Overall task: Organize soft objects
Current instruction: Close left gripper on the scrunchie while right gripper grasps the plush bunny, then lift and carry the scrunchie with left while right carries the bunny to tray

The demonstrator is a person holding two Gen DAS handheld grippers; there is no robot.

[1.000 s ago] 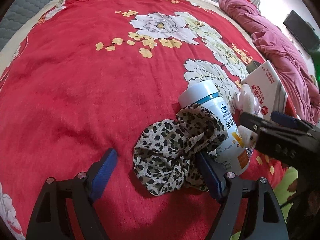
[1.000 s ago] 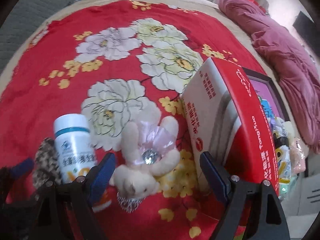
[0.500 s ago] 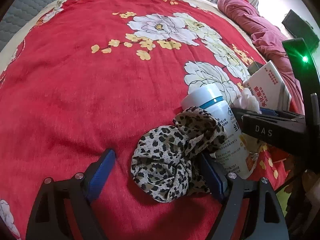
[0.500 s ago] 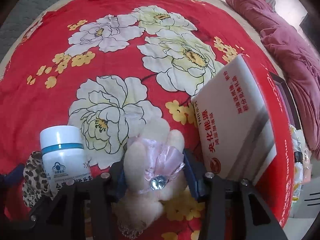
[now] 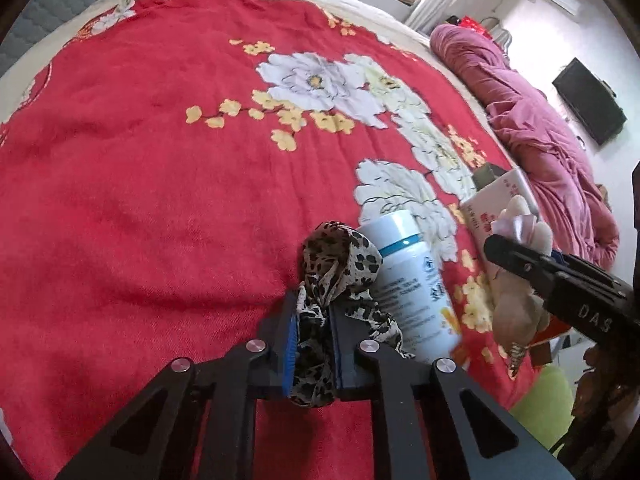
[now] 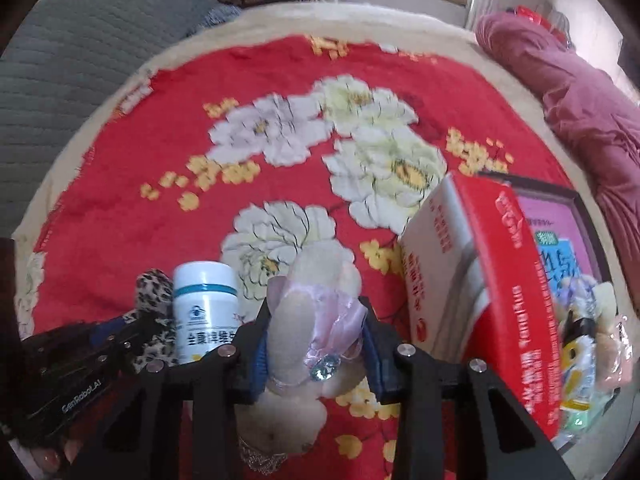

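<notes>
The left hand-held gripper [image 5: 313,344] pinches the leopard cloth [image 5: 336,264]; the right hand-held gripper [image 6: 316,354] is closing around the plush toy [image 6: 308,320]. I'd lift both straight up, clear of the bottle [image 6: 206,312] between them.

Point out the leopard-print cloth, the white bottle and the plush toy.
leopard-print cloth [image 5: 334,264]: left wrist view, bunched part above the pads.
white bottle [image 6: 206,312]: right wrist view, label front.
plush toy [image 6: 296,320]: right wrist view, body between the pads.

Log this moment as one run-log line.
left gripper: shut on leopard-print cloth | right gripper: jaws closing on plush toy | white bottle: between them, on red blanket
</notes>
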